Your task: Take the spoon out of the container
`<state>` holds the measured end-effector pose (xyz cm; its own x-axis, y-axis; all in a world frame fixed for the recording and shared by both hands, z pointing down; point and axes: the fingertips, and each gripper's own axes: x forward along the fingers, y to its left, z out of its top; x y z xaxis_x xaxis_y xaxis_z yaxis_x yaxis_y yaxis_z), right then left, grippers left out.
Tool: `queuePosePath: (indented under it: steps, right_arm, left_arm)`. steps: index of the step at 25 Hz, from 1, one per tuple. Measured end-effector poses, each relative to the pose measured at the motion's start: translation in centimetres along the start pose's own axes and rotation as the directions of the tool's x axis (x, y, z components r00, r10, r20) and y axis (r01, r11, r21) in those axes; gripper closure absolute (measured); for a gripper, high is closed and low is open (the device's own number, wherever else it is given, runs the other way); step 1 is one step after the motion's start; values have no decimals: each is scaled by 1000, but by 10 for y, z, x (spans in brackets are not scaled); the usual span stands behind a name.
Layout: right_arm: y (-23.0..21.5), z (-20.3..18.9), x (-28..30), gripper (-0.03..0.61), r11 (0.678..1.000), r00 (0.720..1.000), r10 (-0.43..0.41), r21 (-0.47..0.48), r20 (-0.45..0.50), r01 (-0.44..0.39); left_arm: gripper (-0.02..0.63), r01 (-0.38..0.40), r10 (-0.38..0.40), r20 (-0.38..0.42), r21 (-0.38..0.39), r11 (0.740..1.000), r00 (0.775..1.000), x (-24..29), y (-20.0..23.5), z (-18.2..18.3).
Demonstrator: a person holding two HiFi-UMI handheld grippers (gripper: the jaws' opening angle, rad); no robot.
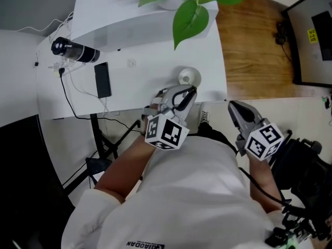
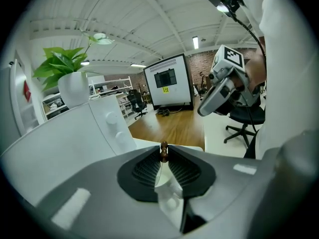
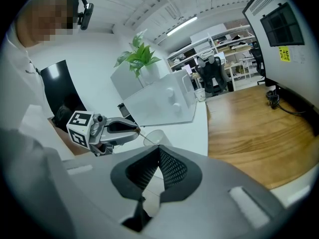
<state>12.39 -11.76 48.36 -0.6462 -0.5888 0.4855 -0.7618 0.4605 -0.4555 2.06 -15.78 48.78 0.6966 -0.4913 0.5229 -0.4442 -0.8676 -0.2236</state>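
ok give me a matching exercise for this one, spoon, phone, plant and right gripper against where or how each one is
Things:
1. spoon
2. phone
3. plant
4. right gripper

Places or states:
A. shut and empty, off the near edge of the table
B. handle pinched in the left gripper, stem reaching into the cup
C. green, at the far side of the table
D. black, flat on the table, left of the cup

Pairs: 1-B, 2-D, 3-C, 4-A
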Motion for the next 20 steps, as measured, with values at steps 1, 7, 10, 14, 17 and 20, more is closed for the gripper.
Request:
queuePosePath:
  steps: [1,7,10,14,17,20]
  right_arm:
    - [2,1,2,571,1000,1000,6,-4,-1,-6]
    - [13,12,9,571,998,999,47,-35,-1,-47]
    - [20,23,13,572,996,997,74,-52,7,-73]
    - [31,39,15,572,991,994,106,-86,16,-104]
    - [37,50,16,571,987,992,121,-113,24,-118]
    - [42,55,18,571,983,991,134,-128,27,-130]
  left_arm:
    - [560,-5,5,8,-11,1000,1000,-4,2,2]
    - [560,-25,36,83,-124,992,996,-32,13,21]
    - [560,-37,59,109,-193,981,992,-46,22,25]
    - [560,-41,87,172,-254,966,981,-64,34,26]
    - [560,-22,118,250,-355,935,961,-83,43,33]
    - [560,7,135,275,-461,887,952,-99,47,27]
